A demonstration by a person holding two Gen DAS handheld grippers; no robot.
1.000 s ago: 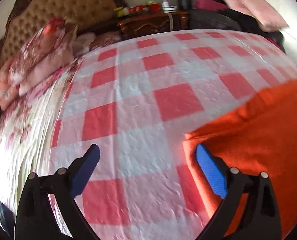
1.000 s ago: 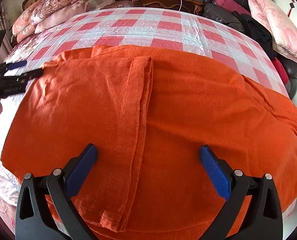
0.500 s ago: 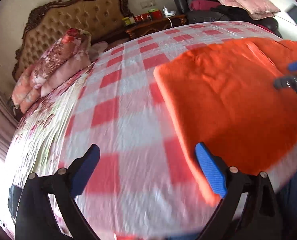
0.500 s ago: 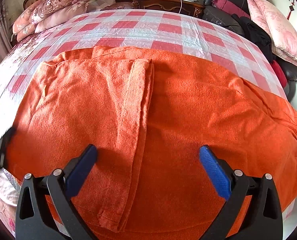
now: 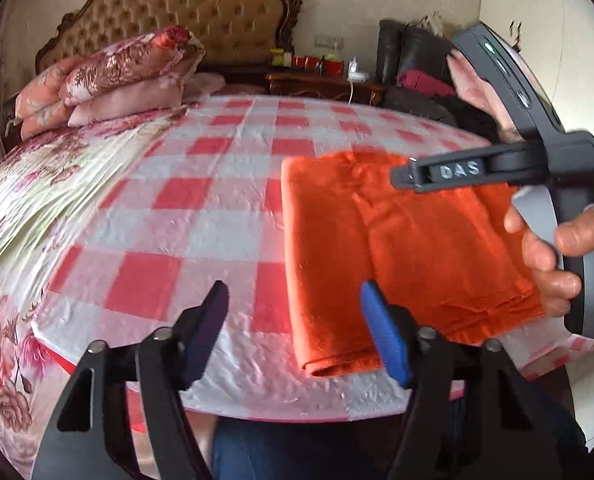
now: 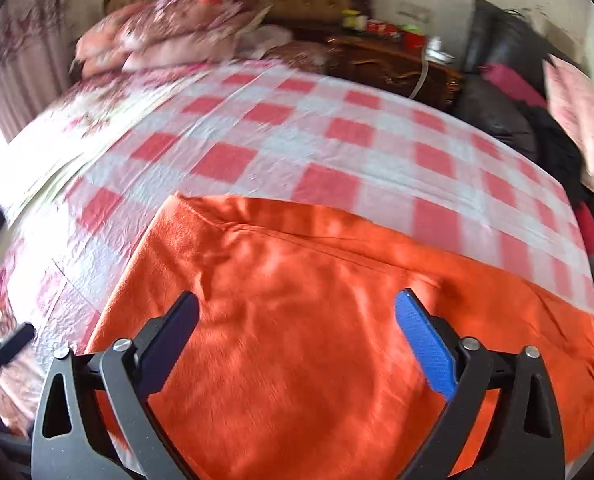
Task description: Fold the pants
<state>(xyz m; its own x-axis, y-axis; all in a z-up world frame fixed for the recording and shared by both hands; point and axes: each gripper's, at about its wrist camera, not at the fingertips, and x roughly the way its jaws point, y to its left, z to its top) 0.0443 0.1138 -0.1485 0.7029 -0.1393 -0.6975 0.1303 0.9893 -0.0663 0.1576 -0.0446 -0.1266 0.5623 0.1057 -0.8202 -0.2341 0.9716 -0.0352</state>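
Note:
The orange pants (image 5: pixel 377 248) lie folded flat on the red-and-white checked bed cover (image 5: pixel 169 232), near its front edge. They also fill the lower part of the right wrist view (image 6: pixel 317 340). My left gripper (image 5: pixel 293 328) is open and empty, above the bed's front edge, just left of the pants' front left corner. My right gripper (image 6: pixel 297 340) is open and empty, hovering over the pants. From the left wrist view it shows side-on over the pants (image 5: pixel 425 178), held by a hand (image 5: pixel 553 248).
Floral pillows (image 5: pixel 117 80) are stacked at the headboard (image 5: pixel 185 12). A wooden nightstand (image 5: pixel 325 84) with small items and a dark sofa (image 5: pixel 421 68) with pink cushions stand beyond the bed. A floral quilt (image 5: pixel 29 184) covers the bed's left side.
Both grippers have pulled back and risen away from the pants. The left gripper has swung toward the bed's front edge. The pants lie still in their folded shape.

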